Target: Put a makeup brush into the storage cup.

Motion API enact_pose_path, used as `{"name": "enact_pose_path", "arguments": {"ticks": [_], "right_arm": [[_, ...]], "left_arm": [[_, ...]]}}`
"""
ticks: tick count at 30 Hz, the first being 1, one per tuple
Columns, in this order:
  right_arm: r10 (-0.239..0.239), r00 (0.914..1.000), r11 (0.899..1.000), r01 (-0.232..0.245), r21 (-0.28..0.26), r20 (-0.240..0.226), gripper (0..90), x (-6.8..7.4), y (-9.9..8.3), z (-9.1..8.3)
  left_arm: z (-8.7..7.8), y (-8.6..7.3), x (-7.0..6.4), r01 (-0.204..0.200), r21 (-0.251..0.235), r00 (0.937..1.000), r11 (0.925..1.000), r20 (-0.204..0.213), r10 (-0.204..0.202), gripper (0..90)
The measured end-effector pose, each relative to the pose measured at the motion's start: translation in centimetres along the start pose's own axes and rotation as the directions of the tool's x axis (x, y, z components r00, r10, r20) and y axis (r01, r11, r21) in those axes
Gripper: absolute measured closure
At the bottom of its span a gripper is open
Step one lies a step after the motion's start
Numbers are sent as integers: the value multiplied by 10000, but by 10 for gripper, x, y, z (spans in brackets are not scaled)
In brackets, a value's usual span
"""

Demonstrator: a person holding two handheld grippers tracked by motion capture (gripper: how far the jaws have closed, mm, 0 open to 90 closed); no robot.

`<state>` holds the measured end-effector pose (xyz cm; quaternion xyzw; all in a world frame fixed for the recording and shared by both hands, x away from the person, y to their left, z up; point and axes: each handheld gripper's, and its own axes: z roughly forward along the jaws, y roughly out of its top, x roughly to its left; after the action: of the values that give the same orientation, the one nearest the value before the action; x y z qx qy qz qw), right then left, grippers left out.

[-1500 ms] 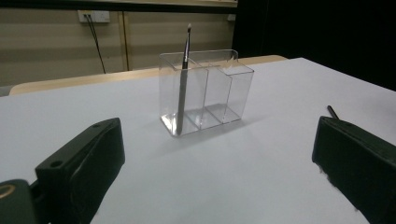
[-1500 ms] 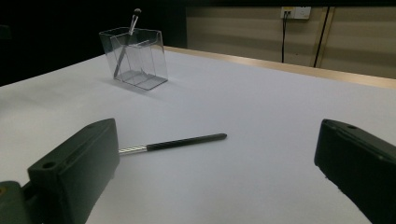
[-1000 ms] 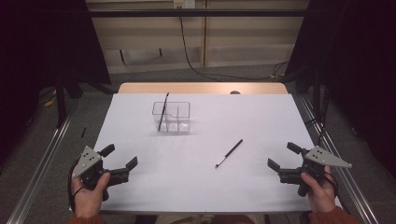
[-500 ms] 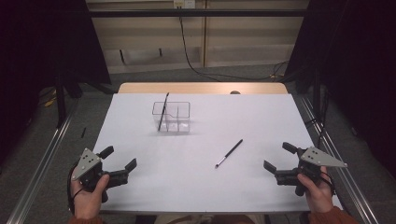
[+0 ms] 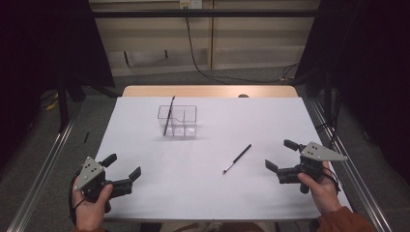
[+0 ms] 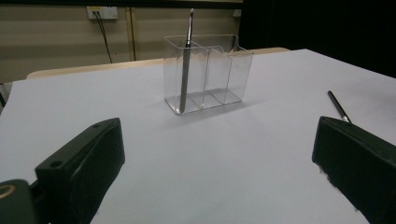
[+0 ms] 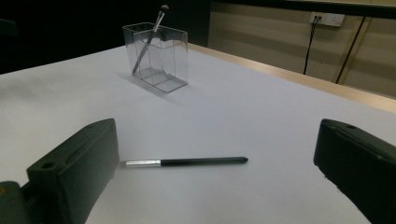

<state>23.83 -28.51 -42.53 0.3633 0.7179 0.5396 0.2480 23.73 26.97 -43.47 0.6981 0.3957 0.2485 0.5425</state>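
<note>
**While one brush lies loose, the right gripper lines up on it**

Although nothing is held yet, the high view sets out the job plainly: a clear three-compartment organizer (image 5: 177, 121) stands toward the far left of the white table (image 5: 208, 193), with one makeup brush (image 5: 168, 115) already leaning in its left compartment. A second makeup brush (image 5: 237, 158) lies flat on the table, right of centre and near the right gripper (image 5: 281, 159), whose jaws are spread wide and empty. The left gripper (image 5: 122, 166) sits at the near left, likewise released and well apart from both brushes.

From the left gripper view, the organizer (image 6: 205, 74) is straight ahead with the standing brush (image 6: 186, 60) upright in its leftmost cell; the other two cells look empty. The loose brush (image 6: 338, 106) shows at the far right, just beyond one jaw.

From the right gripper view, the loose brush (image 7: 187, 162) lies crosswise just ahead of the open jaws, its silver ferrule end toward the left jaw, its dark handle toward the right. The organizer (image 7: 156, 58) stands farther off, up and left.

My reading is that the step in hand is the approach to pick up the loose brush. The next move calls for lowering the right gripper so the jaws straddle the thin handle, closing close to the table surface, then carrying it to an empty cell.
</note>
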Motion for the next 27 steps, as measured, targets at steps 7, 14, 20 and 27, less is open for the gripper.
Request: {"name": "enact_pose_path", "arguments": {"ticks": [7,14,20,27], "right_arm": [[-78,9998,9999,79,72,-158,0,-7,14,14],[-343,9993,9991,347,259,-165,0,-15,28,30],[-451,9986,9985,460,310,-281,1,-17,35,44],[-473,9987,9985,478,249,-202,5,-19,44,58]], "left_arm": [[-1,1,-1,23,-57,10000,10000,54,-23,25],[-1,1,-1,-59,-74,10000,10000,59,59,25],[-1,0,0,-116,-36,9999,9999,25,116,25],[0,0,-1,-146,6,9999,9999,7,146,25]]}}
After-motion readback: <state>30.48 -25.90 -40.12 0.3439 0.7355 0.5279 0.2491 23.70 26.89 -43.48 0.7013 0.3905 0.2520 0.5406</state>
